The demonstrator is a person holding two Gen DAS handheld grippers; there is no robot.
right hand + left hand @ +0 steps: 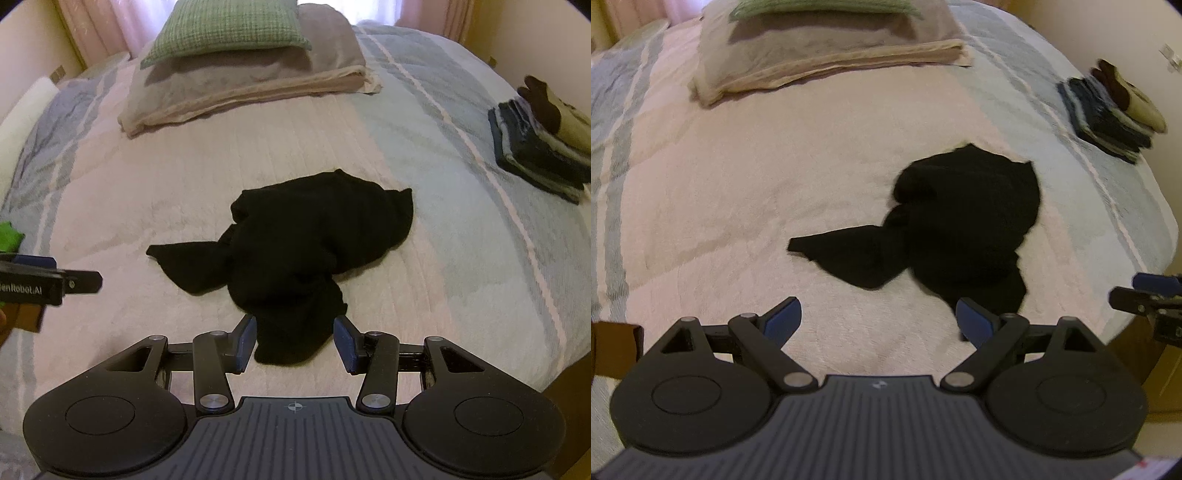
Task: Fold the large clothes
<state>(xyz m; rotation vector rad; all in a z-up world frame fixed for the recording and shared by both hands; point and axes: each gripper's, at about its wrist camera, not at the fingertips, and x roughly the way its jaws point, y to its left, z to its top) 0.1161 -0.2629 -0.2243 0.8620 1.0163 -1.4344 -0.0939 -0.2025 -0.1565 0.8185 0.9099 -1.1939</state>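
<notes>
Black fabric: the garment [306, 243] lies crumpled in a heap at the middle of the bed [461, 229], on the pale pink band of the quilted cover. One part extends flat toward the left; a second part trails toward the near edge.

Right gripper [294, 341]: jaws spread. The trailing end of the garment lies between the two blue pads [247, 341]. Contact between pads and cloth cannot be determined; no pinch is visible.

Left gripper [879, 321]: jaws spread wide, nothing held. It is positioned above the bare cover, near the bed edge and left of the garment. Its right pad overlaps the garment's near corner in the left wrist view. In the right wrist view, the left gripper appears at the left frame edge, well apart from the heap.

Other items on the bed:
- Folded blankets [236, 88] at the far end, with a green pillow [225, 29] on top.
- A stack of folded clothes [535, 147] at the right edge, well apart from the garment, with a dark brown item on top.
</notes>
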